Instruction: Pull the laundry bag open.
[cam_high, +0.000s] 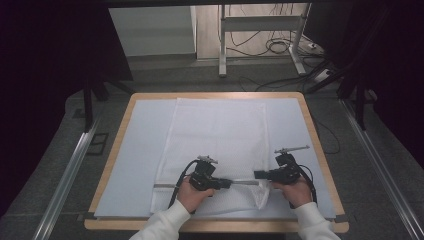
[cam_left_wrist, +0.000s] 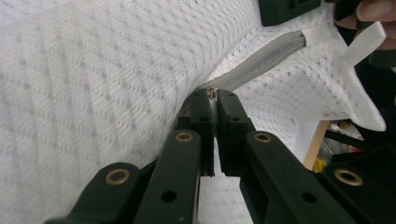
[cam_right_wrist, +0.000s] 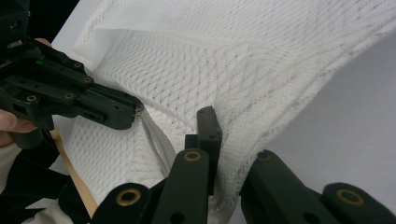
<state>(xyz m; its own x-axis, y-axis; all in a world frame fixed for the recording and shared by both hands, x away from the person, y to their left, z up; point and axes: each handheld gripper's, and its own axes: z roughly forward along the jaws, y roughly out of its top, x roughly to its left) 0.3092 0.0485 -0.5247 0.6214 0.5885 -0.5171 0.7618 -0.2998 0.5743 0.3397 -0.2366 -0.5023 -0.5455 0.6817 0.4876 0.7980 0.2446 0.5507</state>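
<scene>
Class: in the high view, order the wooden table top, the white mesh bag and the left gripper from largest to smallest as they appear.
1. wooden table top
2. white mesh bag
3. left gripper

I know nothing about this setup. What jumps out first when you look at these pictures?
A white mesh laundry bag lies spread on a pale sheet over the wooden table. At its near edge, the left gripper is shut on the small metal zipper pull of the grey zipper, while the right gripper pinches the bag's corner.
</scene>
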